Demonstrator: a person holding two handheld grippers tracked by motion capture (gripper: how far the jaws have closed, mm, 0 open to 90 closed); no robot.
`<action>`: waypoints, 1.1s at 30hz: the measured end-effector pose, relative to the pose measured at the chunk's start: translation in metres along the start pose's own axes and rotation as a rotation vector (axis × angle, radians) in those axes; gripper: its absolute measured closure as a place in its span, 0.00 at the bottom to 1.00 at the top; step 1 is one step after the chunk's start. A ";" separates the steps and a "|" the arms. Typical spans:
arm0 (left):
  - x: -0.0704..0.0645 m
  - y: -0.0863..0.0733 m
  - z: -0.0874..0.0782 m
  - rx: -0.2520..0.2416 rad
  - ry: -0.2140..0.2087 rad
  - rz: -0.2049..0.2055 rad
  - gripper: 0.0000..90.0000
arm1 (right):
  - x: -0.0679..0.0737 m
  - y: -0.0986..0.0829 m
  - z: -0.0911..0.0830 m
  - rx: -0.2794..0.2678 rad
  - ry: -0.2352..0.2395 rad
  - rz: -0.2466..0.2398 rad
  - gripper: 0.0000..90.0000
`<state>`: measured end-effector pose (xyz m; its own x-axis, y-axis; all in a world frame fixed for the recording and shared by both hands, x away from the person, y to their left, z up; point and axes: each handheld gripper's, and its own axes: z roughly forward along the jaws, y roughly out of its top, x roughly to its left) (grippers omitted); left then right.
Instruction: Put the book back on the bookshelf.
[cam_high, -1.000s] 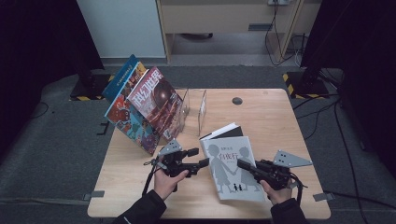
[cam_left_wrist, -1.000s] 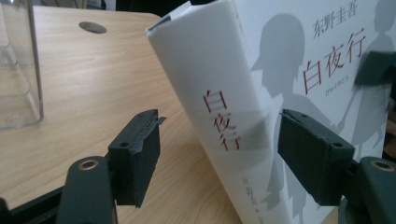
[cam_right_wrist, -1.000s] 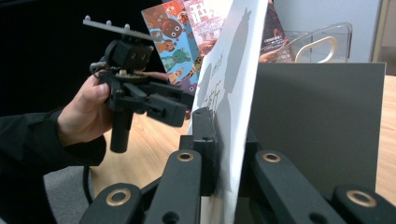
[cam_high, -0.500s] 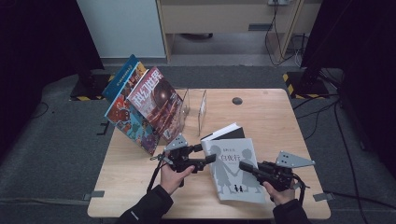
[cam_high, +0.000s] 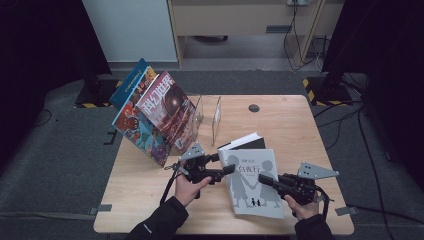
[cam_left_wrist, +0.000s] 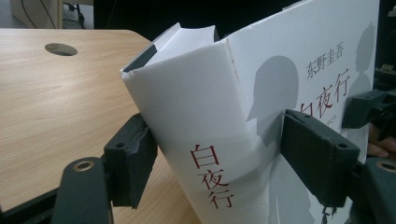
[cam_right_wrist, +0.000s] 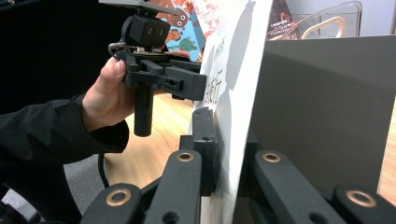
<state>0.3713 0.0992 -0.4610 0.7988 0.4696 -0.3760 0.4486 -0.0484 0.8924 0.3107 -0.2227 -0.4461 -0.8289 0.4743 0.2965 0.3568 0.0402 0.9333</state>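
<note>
A thick white book (cam_high: 252, 182) with red characters on its spine (cam_left_wrist: 205, 140) sits at the table's front middle, its spine side raised off the wood. My left gripper (cam_high: 230, 169) comes in from the left. Its jaws straddle the spine, and both pads (cam_left_wrist: 317, 154) press against the covers. From the right, my right gripper (cam_high: 261, 178) is shut on the edge of the white front cover (cam_right_wrist: 233, 93), which stands between its jaws with a grey sheet behind it. The right gripper view shows the left gripper (cam_right_wrist: 187, 81) and the hand holding it beyond the cover.
A clear acrylic rack (cam_high: 207, 115) at the table's back left holds colourful magazines (cam_high: 160, 117) that lean over the left edge. A round cable hole (cam_high: 254, 107) sits near the far edge. Bare wood (cam_high: 310, 130) lies to the right of the book.
My left gripper has moved right, from beside the book onto its spine, and has closed there. The book's spine side has lifted. The right gripper has kept its hold on the cover.
</note>
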 end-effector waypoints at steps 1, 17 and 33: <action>0.000 0.000 0.002 0.002 -0.003 -0.002 0.29 | 0.000 0.000 0.000 0.001 -0.001 0.002 0.94; 0.006 0.004 0.002 0.007 -0.061 -0.039 0.40 | -0.003 -0.001 -0.004 0.022 0.006 0.007 0.94; -0.001 0.021 -0.020 0.039 0.004 0.052 0.46 | -0.005 0.005 0.007 0.013 0.040 -0.012 0.96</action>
<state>0.3721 0.1152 -0.4365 0.8198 0.4691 -0.3285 0.4222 -0.1074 0.9001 0.3201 -0.2186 -0.4443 -0.8496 0.4383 0.2935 0.3521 0.0568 0.9342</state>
